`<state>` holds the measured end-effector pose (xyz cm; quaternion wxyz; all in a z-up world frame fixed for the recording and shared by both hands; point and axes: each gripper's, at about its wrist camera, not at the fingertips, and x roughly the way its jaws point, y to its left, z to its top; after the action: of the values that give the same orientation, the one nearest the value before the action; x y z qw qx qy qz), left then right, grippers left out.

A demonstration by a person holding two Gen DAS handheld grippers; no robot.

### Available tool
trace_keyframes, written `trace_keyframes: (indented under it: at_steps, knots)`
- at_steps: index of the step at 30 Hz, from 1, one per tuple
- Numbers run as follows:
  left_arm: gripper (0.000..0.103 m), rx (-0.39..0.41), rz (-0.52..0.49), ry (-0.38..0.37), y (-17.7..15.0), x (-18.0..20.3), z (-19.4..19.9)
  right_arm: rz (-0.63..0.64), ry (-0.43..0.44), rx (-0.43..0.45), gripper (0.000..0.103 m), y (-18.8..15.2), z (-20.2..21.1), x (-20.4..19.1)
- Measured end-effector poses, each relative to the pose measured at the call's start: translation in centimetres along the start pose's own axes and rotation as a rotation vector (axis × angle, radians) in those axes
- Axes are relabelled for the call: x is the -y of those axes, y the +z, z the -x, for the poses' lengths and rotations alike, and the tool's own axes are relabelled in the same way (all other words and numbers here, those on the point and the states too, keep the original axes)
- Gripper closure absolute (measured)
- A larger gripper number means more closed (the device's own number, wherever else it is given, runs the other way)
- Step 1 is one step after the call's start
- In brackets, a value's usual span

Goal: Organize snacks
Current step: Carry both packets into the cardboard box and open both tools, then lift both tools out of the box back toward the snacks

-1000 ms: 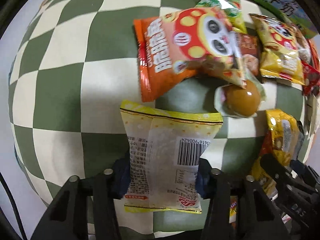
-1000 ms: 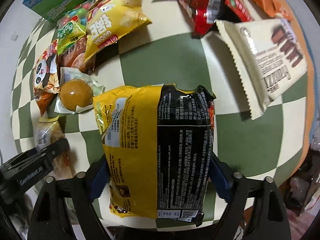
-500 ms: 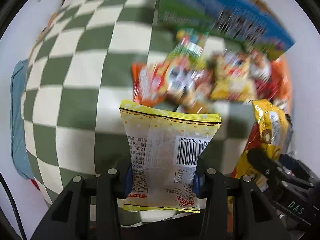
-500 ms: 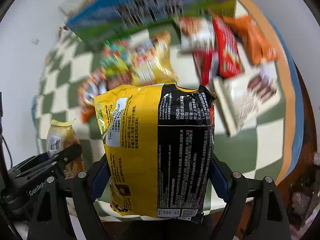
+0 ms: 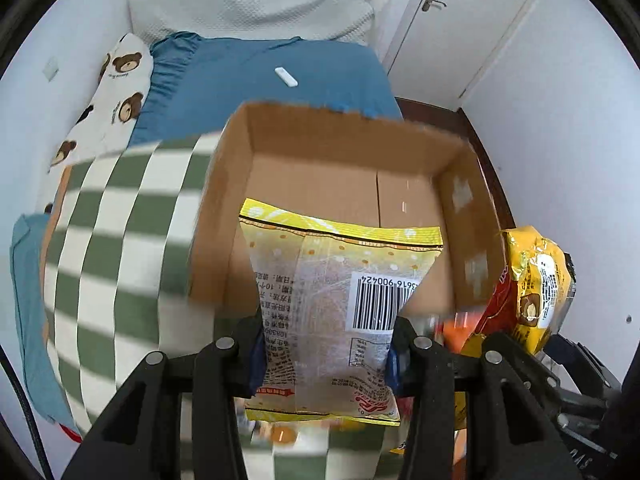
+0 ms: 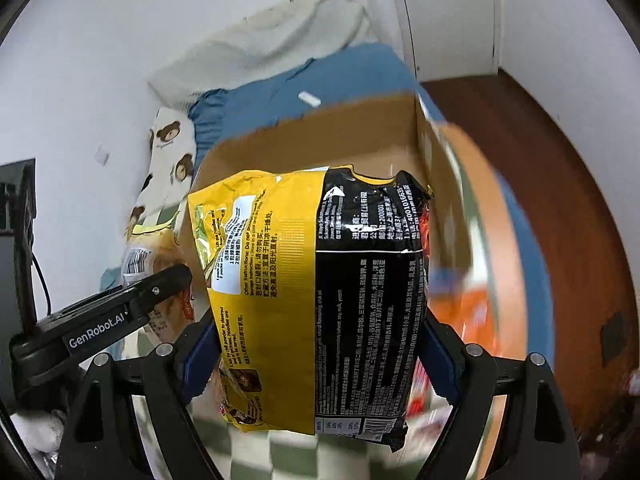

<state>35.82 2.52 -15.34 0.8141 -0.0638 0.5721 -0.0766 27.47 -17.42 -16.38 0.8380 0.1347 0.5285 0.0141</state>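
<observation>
My left gripper (image 5: 325,356) is shut on a yellow-edged clear snack packet (image 5: 340,300) with a barcode, held up in front of an open cardboard box (image 5: 340,152) whose inside looks bare. My right gripper (image 6: 320,352) is shut on a large yellow and black noodle pack (image 6: 312,288), also raised before the same cardboard box (image 6: 320,140). In the left wrist view the noodle pack (image 5: 536,280) shows at the right edge. In the right wrist view the left gripper's black finger (image 6: 132,308) and its packet (image 6: 140,260) show at the left.
The box stands on a green and white checked cloth (image 5: 112,248). Behind it lie a blue bedsheet (image 5: 260,80), a bear-print pillow (image 5: 116,92) and a white wall with a door (image 5: 460,20). Blurred orange snacks (image 6: 480,312) lie below at the right. A brown wooden floor (image 6: 560,200) is at the right.
Both grippers rose and tilted up from the snack pile, each keeping its packet. The view swung from the scattered snacks on the cloth to the open cardboard box and the bed behind.
</observation>
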Motion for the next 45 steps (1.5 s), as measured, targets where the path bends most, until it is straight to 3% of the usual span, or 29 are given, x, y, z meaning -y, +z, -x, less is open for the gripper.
trace_keyframes:
  at_steps: [4, 9, 15, 19, 22, 23, 25, 32, 45]
  knots:
    - [0.061, -0.053, 0.001, 0.029, 5.9, 1.4, -4.3, 0.025, -0.021, -0.036, 0.015, 6.7, -4.1, 0.6]
    - [0.061, -0.163, 0.037, 0.05, 10.9, 0.8, -11.1, 0.069, -0.074, -0.133, 0.015, 12.0, -10.8, 1.1]
    - [0.061, -0.275, 0.061, 0.067, 13.3, -0.1, -17.6, 0.099, -0.102, -0.26, 0.015, 14.2, -18.2, 2.5]
    - [0.061, -0.314, 0.052, 0.084, 13.8, -0.1, -19.4, 0.103, -0.104, -0.33, 0.014, 14.9, -21.4, 3.3]
    - [0.051, -0.314, 0.045, 0.082, 14.3, -0.2, -19.9, 0.097, -0.098, -0.386, 0.008, 14.7, -23.2, 3.9]
    - [0.035, -0.306, 0.039, 0.083, 14.3, -0.1, -19.8, 0.098, -0.097, -0.384, 0.006, 14.6, -23.2, 4.1]
    - [0.012, -0.289, 0.025, 0.092, 14.3, 0.0, -19.4, 0.103, -0.105, -0.377, 0.005, 14.7, -23.0, 4.4]
    - [0.01, -0.24, -0.006, 0.124, 13.7, 0.0, -17.6, 0.103, -0.133, -0.347, 0.003, 13.3, -20.3, 4.9]
    - [0.01, -0.087, -0.045, 0.147, 7.9, 0.0, -9.9, 0.102, -0.16, -0.209, 0.003, 8.4, -10.7, 4.6]
